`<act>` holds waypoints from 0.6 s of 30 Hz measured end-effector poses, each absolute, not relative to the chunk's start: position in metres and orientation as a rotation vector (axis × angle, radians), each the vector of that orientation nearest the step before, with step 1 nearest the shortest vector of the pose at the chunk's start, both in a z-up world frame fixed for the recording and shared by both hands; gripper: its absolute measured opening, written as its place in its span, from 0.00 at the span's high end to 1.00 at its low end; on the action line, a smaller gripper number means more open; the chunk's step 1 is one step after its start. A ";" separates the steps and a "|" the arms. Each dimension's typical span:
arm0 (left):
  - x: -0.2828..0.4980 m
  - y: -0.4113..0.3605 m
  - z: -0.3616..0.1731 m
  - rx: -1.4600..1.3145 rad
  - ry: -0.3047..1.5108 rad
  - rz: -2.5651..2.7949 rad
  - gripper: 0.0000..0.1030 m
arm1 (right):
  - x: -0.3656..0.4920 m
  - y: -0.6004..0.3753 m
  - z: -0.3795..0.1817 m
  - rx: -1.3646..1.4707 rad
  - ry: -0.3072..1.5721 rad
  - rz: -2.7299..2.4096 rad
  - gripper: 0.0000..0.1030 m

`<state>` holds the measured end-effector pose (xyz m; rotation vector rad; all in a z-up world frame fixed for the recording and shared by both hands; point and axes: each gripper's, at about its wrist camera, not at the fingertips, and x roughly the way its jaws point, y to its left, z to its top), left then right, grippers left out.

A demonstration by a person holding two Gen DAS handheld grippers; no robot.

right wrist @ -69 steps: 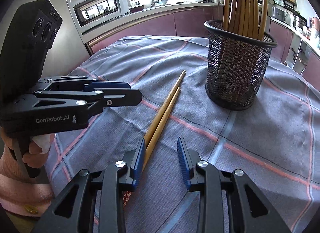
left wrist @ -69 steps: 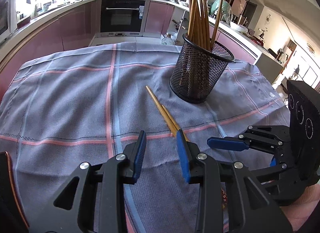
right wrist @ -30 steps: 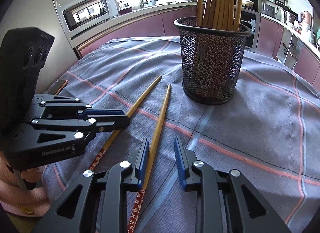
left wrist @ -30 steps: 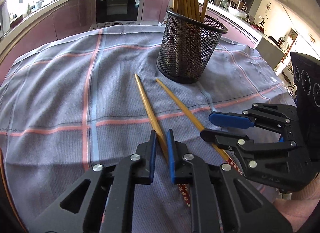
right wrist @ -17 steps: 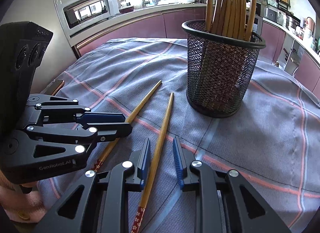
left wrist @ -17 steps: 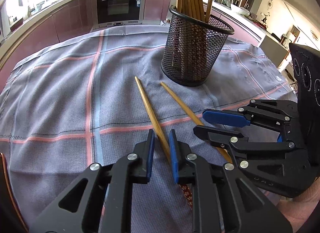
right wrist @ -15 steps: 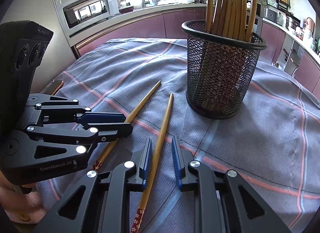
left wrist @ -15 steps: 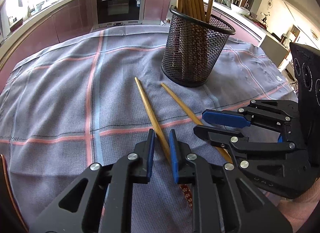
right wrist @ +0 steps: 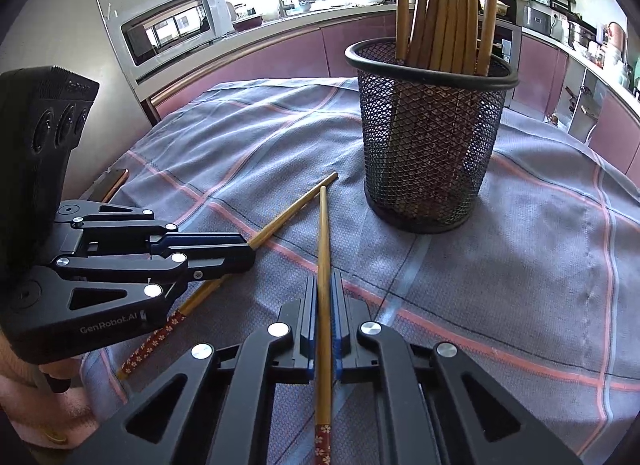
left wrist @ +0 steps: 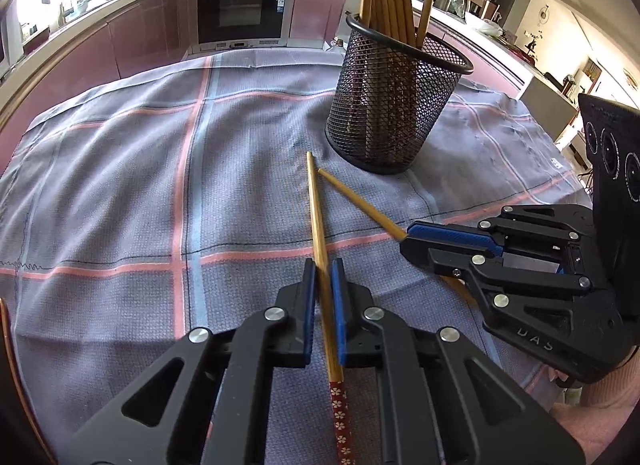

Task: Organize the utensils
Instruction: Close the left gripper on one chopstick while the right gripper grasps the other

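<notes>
Two bamboo chopsticks with red flowered ends lie angled on the checked cloth (left wrist: 120, 193), their tips nearly meeting in front of the black mesh cup (left wrist: 384, 113). My left gripper (left wrist: 321, 269) is closing, its blue pads pressing on the left chopstick (left wrist: 316, 205). My right gripper (right wrist: 324, 281) is closing too, clamped on the right chopstick (right wrist: 323, 233). Each gripper shows in the other's view: the right gripper (left wrist: 408, 237) on its chopstick (left wrist: 360, 205), the left gripper (right wrist: 248, 253) on its chopstick (right wrist: 296, 205). The mesh cup (right wrist: 428, 153) holds several upright chopsticks (right wrist: 440, 5).
A copper-edged phone (right wrist: 114, 181) lies at the cloth's left edge. Kitchen counters ring the table, with an oven (left wrist: 244, 9) behind and a microwave (right wrist: 172, 25) to the side. A hand in a pink sleeve (left wrist: 600, 417) holds the right gripper.
Both grippers narrowed from a small gap to a grip on their chopsticks. The chopstick tips have swung closer together, and both views sit slightly nearer the cup.
</notes>
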<state>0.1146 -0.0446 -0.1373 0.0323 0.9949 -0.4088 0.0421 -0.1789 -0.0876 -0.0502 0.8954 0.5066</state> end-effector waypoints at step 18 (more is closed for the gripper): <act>0.121 -0.050 -0.137 0.068 0.991 -0.403 0.92 | 0.035 -0.189 -0.075 -0.020 0.865 0.519 0.95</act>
